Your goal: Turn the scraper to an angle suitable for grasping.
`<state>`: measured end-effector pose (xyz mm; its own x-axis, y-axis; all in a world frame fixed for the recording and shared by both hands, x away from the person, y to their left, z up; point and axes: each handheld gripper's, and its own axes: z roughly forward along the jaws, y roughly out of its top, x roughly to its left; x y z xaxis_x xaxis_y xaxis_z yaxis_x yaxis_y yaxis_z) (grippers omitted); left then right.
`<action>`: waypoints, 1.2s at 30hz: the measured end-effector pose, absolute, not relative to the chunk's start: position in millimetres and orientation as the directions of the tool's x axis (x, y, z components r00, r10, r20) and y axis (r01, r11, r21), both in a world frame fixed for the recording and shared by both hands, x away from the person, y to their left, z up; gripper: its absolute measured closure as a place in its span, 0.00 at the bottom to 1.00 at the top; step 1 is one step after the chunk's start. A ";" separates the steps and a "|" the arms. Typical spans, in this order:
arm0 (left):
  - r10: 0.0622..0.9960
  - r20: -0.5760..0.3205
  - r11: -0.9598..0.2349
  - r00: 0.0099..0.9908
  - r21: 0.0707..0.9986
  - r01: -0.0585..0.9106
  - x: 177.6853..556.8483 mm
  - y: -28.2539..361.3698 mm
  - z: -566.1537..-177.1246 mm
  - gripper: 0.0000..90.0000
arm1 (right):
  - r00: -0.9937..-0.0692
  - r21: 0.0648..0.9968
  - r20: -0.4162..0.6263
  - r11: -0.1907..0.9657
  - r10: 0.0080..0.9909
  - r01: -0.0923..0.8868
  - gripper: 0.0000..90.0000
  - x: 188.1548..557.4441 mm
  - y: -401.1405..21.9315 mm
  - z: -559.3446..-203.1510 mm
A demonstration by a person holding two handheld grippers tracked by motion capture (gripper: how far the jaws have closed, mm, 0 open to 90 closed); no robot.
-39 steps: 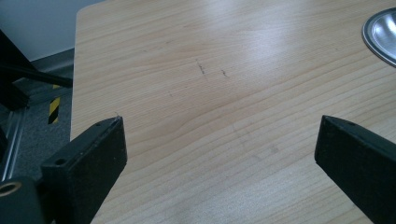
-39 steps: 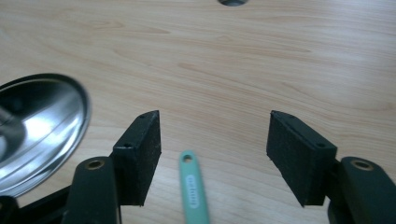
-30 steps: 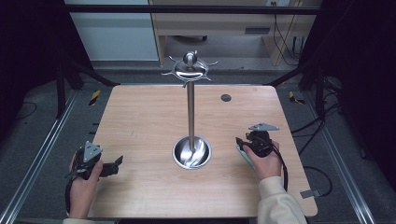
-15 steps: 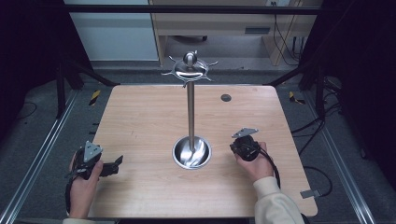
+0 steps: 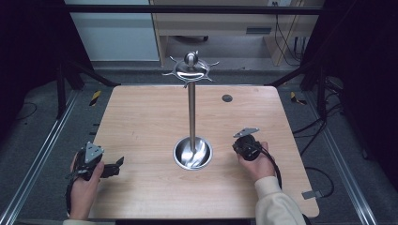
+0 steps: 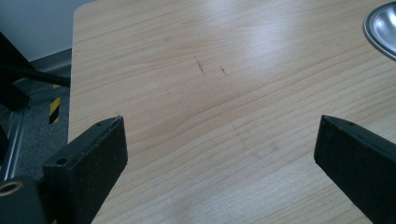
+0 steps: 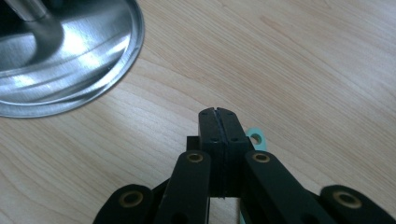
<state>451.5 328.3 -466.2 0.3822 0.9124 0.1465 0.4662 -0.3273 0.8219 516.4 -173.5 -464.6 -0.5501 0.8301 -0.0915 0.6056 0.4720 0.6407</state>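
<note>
My right gripper [image 7: 218, 112] has just closed, empty, beside the stand [image 5: 192, 152]; left gripper [image 5: 105, 168] wide; nothing hung yet.

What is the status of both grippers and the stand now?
Left gripper open, empty, over bare table. Right gripper shut, jaws together, beside stand base. Small teal piece by right jaws; held or not, cannot tell. Nothing blocking.

Left gripper [image 5: 118, 162]: matte black, grey three-cornered plate on top.
Right gripper [image 7: 218, 113]: black blocky build, brass-coloured rivets, black trailing cable.
Sleeve [image 5: 277, 202]: cream, long, cuffed.
</note>
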 end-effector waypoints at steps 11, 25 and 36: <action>0.909 0.156 -0.338 0.387 0.818 0.466 452.0 326.4 -466.7 0.03 | -0.523 0.580 -0.094 0.474 0.847 0.663 1.00 528.3 -179.9 -477.8; 0.900 0.159 -0.353 0.406 0.811 0.467 452.3 323.1 -467.5 0.03 | -0.471 0.563 -0.086 0.433 0.878 0.703 1.00 531.8 -192.9 -479.6; 0.894 0.167 -0.369 0.415 0.801 0.472 452.2 320.9 -468.4 0.03 | -0.422 0.564 -0.093 0.397 0.902 0.724 1.00 533.3 -205.1 -478.6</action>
